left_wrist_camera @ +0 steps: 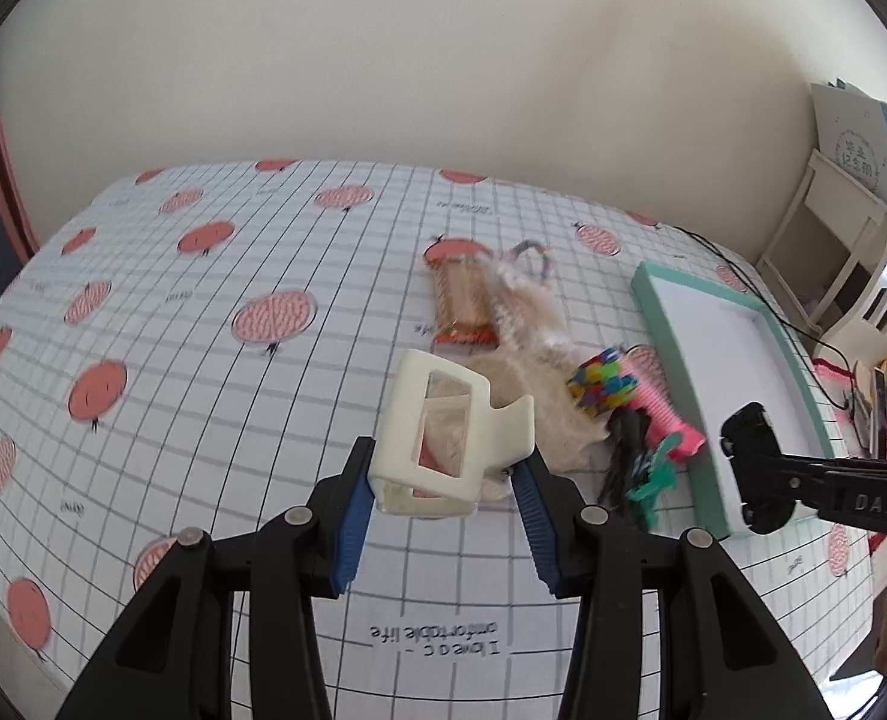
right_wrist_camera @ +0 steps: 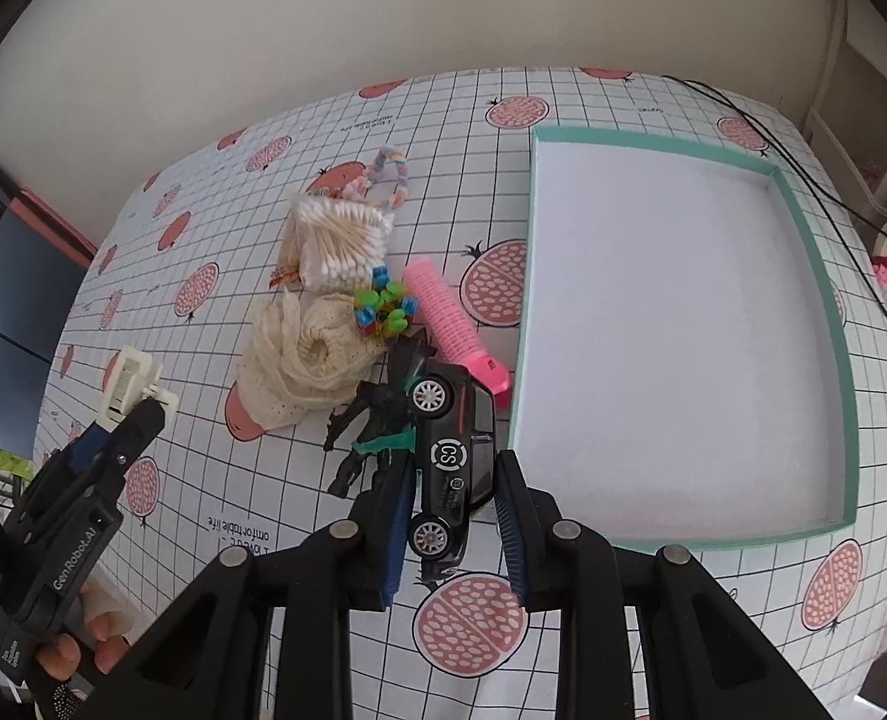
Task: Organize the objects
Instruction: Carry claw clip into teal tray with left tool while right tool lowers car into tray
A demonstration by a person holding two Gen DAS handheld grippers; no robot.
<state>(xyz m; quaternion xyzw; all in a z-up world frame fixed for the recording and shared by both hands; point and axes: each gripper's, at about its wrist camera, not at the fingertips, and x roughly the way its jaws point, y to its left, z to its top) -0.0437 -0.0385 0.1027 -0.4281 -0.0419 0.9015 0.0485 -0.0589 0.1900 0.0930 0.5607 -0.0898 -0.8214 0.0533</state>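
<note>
Both hand-held grippers grip: left (left_wrist_camera: 446, 483) clamps a hair claw (left_wrist_camera: 443, 438), right (right_wrist_camera: 452, 507) a toy car (right_wrist_camera: 452, 468).

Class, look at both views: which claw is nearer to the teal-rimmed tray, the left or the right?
Right. The right claw, holding the black toy car, is just beside the tray at its near corner. The left claw, holding the white hair clip, is beyond the clutter pile.

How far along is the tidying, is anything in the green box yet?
Nothing is done: the green box holds nothing. In hand: the left gripper holds a white hair claw and the right gripper holds a black toy car, both outside the box. Left on the table: cotton swabs, a cream cloth, a pink roller, a bead bracelet and others.
</note>
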